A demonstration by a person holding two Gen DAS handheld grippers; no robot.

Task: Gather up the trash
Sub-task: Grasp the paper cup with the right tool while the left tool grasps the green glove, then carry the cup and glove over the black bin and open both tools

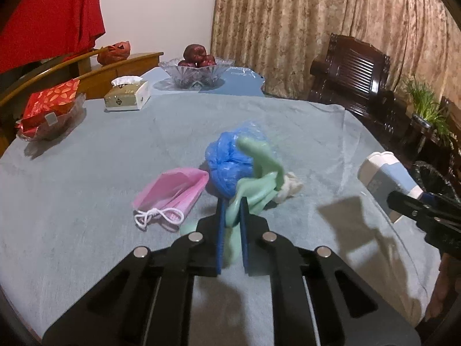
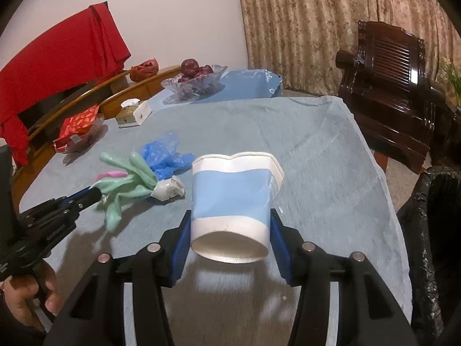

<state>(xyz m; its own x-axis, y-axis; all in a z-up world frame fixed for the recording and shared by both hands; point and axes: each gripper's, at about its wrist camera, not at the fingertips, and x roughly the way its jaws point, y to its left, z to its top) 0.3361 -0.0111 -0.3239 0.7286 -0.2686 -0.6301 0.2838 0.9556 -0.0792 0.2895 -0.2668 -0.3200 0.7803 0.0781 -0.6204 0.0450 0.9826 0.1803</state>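
Observation:
My left gripper (image 1: 230, 204) is shut on a pale green rubber glove (image 1: 259, 170) and holds it just above the table; it also shows in the right wrist view (image 2: 126, 184). Behind the glove lie a crumpled blue plastic bag (image 1: 227, 161), a white crumpled tissue (image 1: 289, 187) and a pink face mask (image 1: 173, 190). My right gripper (image 2: 230, 227) is shut on a squashed blue and white paper cup (image 2: 233, 196), lifted off the table; it shows at the right of the left wrist view (image 1: 386, 178).
The table has a grey-blue cloth (image 2: 288, 132). At its far side stand a glass fruit bowl (image 1: 198, 72), a tissue box (image 1: 126, 95) and a dish with a red packet (image 1: 52, 112). A black-lined bin (image 2: 435, 230) is at the right, beyond it a dark wooden chair (image 2: 394, 86).

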